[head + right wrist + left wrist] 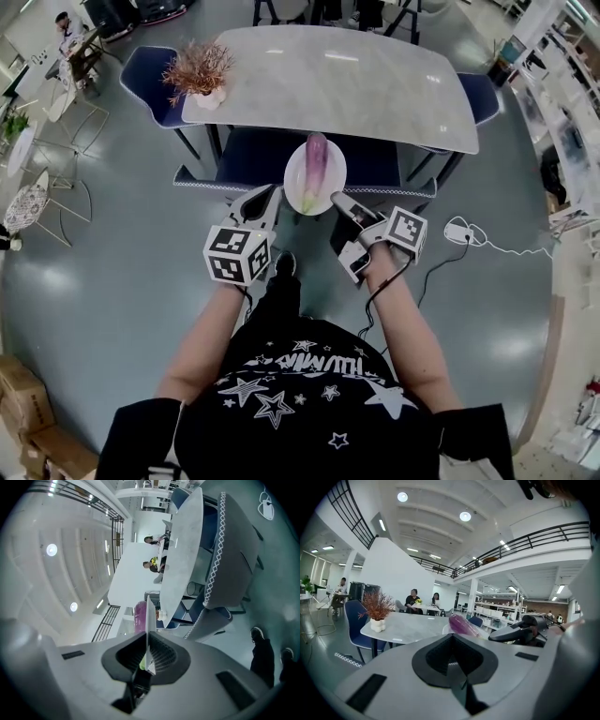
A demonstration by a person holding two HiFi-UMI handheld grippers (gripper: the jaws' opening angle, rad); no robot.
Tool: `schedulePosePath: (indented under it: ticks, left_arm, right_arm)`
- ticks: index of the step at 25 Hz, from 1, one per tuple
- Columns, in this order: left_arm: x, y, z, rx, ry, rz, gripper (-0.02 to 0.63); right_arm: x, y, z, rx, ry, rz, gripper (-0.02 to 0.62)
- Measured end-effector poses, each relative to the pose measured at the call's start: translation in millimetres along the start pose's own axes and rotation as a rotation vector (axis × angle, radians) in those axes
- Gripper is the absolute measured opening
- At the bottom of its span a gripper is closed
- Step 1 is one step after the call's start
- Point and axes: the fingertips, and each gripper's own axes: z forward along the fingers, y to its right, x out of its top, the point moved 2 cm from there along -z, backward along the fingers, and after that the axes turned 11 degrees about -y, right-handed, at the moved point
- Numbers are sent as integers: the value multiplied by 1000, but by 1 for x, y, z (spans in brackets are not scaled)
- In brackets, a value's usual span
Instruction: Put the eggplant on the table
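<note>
The eggplant is purple with a green end — its plate white. The table at 12 o'clock is pale grey marble, the chairs dark blue.

1. A white vase of dried reddish sprigs stands on the left corner of the table.
2. Blue chairs sit at both ends of the table, and a blue bench with white zigzag trim runs along its near side.
3. A white plate is seen in front of the bench.
4. A white plug and cable lie on the grey floor to the right.
5. White wire chairs stand at far left, with cardboard boxes at lower left.
6. Two people sit far off in the left gripper view.
</note>
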Motion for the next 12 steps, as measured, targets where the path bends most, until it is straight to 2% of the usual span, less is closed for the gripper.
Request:
schedulePosePath:
  ticks: [12]
  left_arm:
    - [66,-72,105,-53,-2,-1,7]
  right_arm:
    - [109,-4,76,-14,45,-6,21]
